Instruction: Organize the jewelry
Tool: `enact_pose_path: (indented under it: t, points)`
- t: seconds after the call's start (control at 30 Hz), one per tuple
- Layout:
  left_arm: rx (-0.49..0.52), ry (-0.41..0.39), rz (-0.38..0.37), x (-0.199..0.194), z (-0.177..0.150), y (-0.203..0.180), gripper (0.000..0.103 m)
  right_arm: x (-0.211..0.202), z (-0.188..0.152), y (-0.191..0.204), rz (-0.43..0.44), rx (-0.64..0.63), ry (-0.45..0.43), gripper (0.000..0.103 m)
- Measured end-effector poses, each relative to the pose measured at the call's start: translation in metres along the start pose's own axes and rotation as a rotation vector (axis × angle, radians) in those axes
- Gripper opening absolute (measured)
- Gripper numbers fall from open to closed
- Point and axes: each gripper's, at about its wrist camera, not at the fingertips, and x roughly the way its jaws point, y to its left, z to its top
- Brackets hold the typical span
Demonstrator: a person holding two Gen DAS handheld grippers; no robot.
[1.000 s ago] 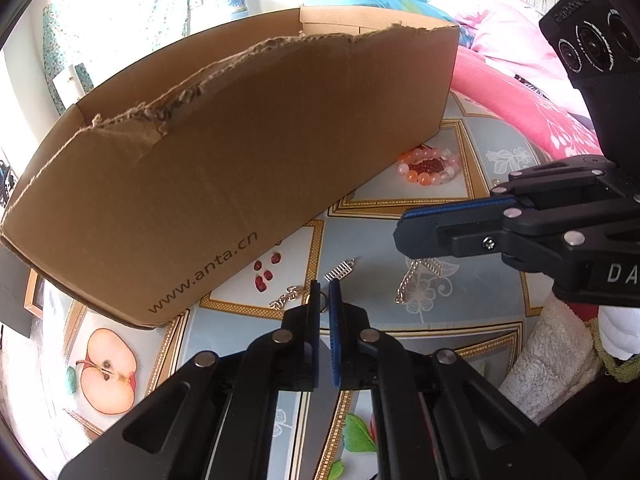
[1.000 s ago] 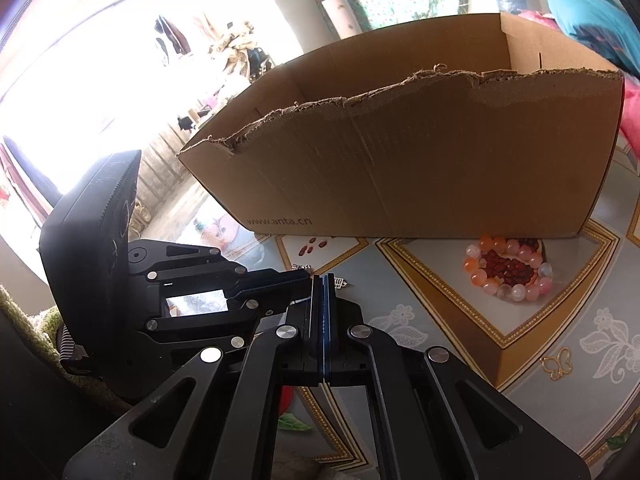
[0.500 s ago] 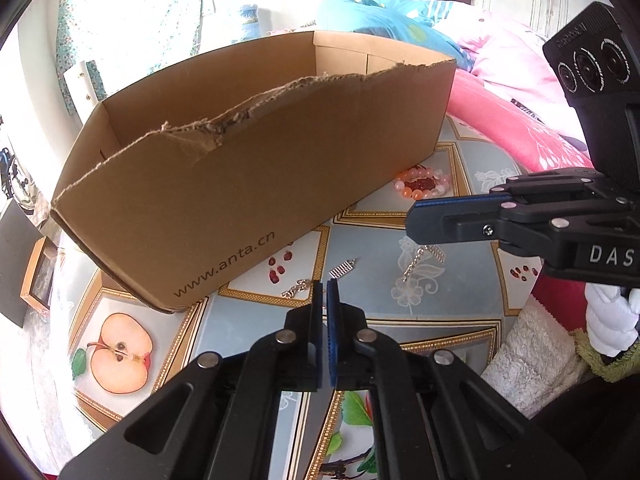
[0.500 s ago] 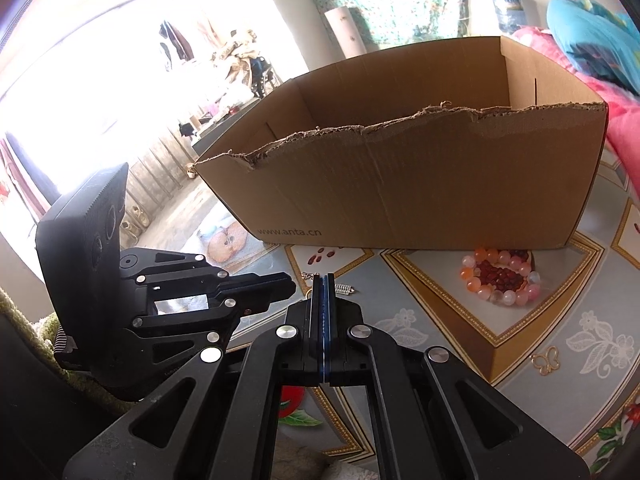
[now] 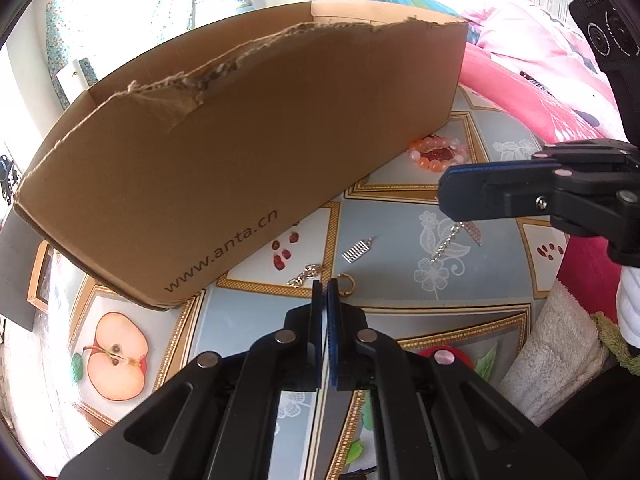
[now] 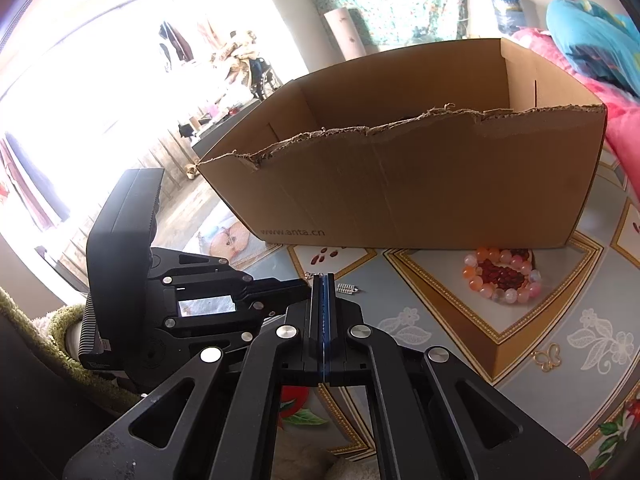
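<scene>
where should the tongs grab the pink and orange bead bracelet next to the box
Probably the bead bracelet's open side away from the cardboard box, coming straight down from above. It lies flat as a closed ring on the tablecloth close to the box wall, so one finger inside the ring and one outside could pinch the strand.

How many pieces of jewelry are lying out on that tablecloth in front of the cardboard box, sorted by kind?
Beaded bracelets (pink and orange): 1
Gold rings: 1
Silver ridged charms: 1
Silver chains: 2, one by the box, one hanging under the right gripper
Total: 5 pieces, all outside the box.
</scene>
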Motion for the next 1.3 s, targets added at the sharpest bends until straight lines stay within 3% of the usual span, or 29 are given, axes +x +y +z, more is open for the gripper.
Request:
enact_pose_path:
  t: [0.47, 0.53, 0.6, 0.67, 1.03, 1.3]
  points:
    - [0.035, -0.042, -0.058, -0.006, 0.001, -0.012, 0.002, 0.004, 0.000, -0.005, 0.014, 0.021, 0.007, 0.000]
    - [0.050, -0.056, -0.060, -0.009, 0.001, -0.009, 0.011, 0.004, 0.000, -0.006, 0.017, 0.023, 0.008, 0.000]
    - [0.070, -0.059, -0.059, -0.009, 0.001, -0.006, 0.026, 0.005, -0.001, -0.006, 0.021, 0.024, 0.011, 0.000]
    - [0.098, -0.058, -0.059, -0.009, 0.001, -0.005, 0.029, 0.005, 0.000, -0.007, 0.023, 0.025, 0.013, 0.000]
    - [0.178, -0.051, -0.110, 0.002, 0.005, -0.004, 0.028, 0.008, 0.001, -0.010, 0.015, 0.036, 0.018, 0.000]
    - [0.163, -0.044, -0.142, 0.009, 0.008, -0.003, 0.013, 0.010, 0.002, -0.011, 0.017, 0.040, 0.019, 0.000]
